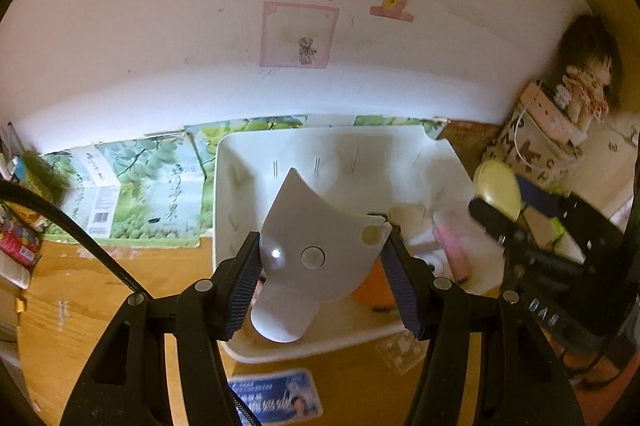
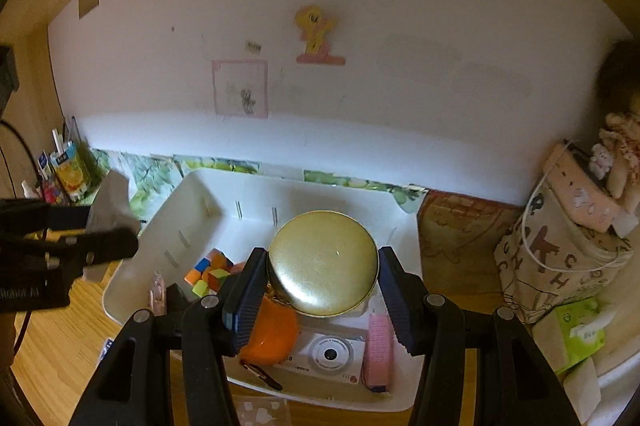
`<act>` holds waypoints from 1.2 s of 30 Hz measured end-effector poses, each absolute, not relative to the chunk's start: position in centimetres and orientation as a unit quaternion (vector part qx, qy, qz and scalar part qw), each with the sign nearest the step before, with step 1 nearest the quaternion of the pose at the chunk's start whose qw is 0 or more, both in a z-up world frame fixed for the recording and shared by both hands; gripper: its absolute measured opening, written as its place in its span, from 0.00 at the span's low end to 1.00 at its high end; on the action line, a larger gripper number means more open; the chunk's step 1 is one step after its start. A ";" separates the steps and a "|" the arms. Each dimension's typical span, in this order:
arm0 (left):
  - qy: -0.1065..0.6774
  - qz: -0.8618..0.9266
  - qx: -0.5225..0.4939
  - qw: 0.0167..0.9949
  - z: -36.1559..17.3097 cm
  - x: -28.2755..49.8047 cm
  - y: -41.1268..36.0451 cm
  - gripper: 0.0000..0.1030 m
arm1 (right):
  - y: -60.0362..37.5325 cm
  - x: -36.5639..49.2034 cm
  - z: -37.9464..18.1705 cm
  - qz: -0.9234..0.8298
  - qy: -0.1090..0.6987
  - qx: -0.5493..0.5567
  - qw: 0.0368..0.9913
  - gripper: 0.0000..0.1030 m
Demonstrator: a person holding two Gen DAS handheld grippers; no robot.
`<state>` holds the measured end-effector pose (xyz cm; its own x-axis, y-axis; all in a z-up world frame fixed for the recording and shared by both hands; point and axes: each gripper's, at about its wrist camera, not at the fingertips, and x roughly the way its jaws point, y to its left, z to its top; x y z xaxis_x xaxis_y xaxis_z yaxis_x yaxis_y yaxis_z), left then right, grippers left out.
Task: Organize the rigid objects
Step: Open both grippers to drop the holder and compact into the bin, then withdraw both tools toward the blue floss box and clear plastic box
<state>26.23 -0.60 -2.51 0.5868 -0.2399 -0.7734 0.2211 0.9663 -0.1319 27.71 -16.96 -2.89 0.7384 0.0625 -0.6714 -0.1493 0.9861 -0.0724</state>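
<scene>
The left gripper (image 1: 320,266) pinches a flat white plastic piece (image 1: 312,238) by its two side edges, held above the near half of the white bin (image 1: 228,186); the piece looks thin, stiff and light, its glossy face likely slippery, so the edge grip on the ribbed pads seems the sound one. The right gripper (image 2: 322,278) is clamped on a round gold-lidded tin (image 2: 323,262) at opposite sides of its rim, held over the bin (image 2: 132,274); judged rigid and heavier than the plastic piece, with smooth metal that could twist out if tilted.

In the bin, in the right wrist view: an orange round object (image 2: 272,334) at near left; a white toy camera (image 2: 328,354) at near centre; a pink item (image 2: 379,350) to its right; a scrambled puzzle cube (image 2: 208,272) farther left.

The bin stands on a wooden desk (image 1: 80,306) against a pale wall with stickers; flattened fruit cartons (image 1: 148,186) lean at the far left; a lettered fabric bag (image 2: 560,258) with a doll stands at right.
</scene>
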 end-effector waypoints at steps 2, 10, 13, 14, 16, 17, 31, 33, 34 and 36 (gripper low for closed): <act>0.430 -0.132 -0.019 0.893 -2.8 26.9 -0.7 0.62 | -16.9 28.1 -3.4 0.061 0.361 -0.061 0.929 0.54; 0.435 -0.119 -0.043 0.892 -5.2 29.4 -1.1 0.62 | -16.9 29.4 -5.3 0.074 0.373 -0.052 0.923 0.54; 0.439 -0.112 -0.038 0.891 -6.0 30.0 -1.2 0.62 | -17.2 29.8 -5.9 0.073 0.380 -0.045 0.921 0.54; 0.440 -0.110 -0.037 0.891 -6.2 30.1 -1.3 0.62 | -17.3 30.0 -6.1 0.073 0.382 -0.044 0.920 0.54; 0.441 -0.109 -0.036 0.890 -6.5 30.3 -1.3 0.62 | -17.5 30.1 -6.4 0.071 0.386 -0.038 0.919 0.54; 0.441 -0.108 -0.036 0.890 -6.6 30.3 -1.3 0.62 | -17.6 30.2 -6.6 0.070 0.388 -0.035 0.918 0.54; 0.440 -0.106 -0.033 0.891 -6.2 30.0 -1.3 0.76 | -17.9 29.4 -5.7 0.076 0.383 -0.013 0.920 0.75; 0.436 -0.105 -0.034 0.893 -5.9 29.7 -1.3 0.77 | -17.7 29.0 -5.2 0.076 0.377 -0.013 0.923 0.76; 0.433 -0.105 -0.034 0.894 -5.6 29.4 -1.2 0.78 | -17.7 28.8 -4.9 0.075 0.375 -0.012 0.924 0.76; 0.430 -0.106 -0.033 0.896 -5.1 28.9 -1.0 0.79 | -17.6 28.4 -4.4 0.074 0.370 -0.011 0.926 0.77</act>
